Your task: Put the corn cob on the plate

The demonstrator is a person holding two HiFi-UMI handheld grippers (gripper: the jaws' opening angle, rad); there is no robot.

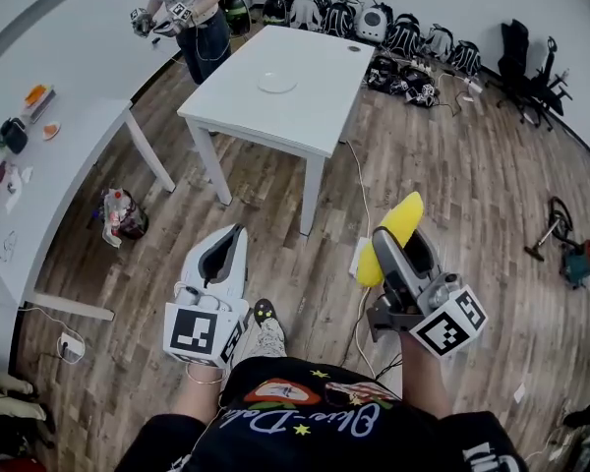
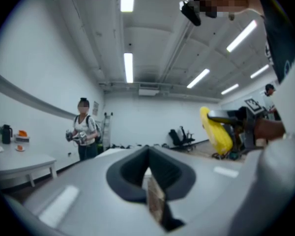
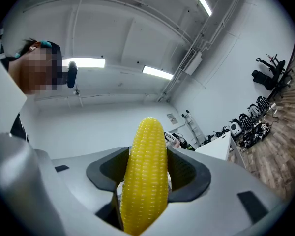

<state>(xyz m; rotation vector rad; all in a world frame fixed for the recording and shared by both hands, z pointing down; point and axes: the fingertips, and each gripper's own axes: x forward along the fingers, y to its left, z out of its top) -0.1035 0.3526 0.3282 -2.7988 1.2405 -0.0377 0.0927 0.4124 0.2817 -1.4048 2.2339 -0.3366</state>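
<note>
- Right gripper [image 1: 398,249], in the head view, has its jaws clamped on the corn cob [image 1: 397,226], whose yellow end sticks out past the jaw tips. The left gripper [image 1: 232,239] beside it carries nothing. Both hang over wood flooring [image 1: 452,165], well apart from the plate [image 1: 276,84] on the white table [image 1: 315,116].
- Each gripper's cube [image 1: 450,323] bears a black-and-white square marker. Cursive lettering on our shirt [image 1: 305,416] appears upside down, and we cannot read it with any certainty.
- In the left gripper view, we see the jaws drawn together to a thin slit, with nothing between them. The cob shows at the right, held in the other gripper.
- In the right gripper view, the cob stands lengthwise between the two dark pads [image 3: 188,176], touching both, its rounded tip beyond them. A wall sign [image 3: 173,118] is too small for us to read.
</note>
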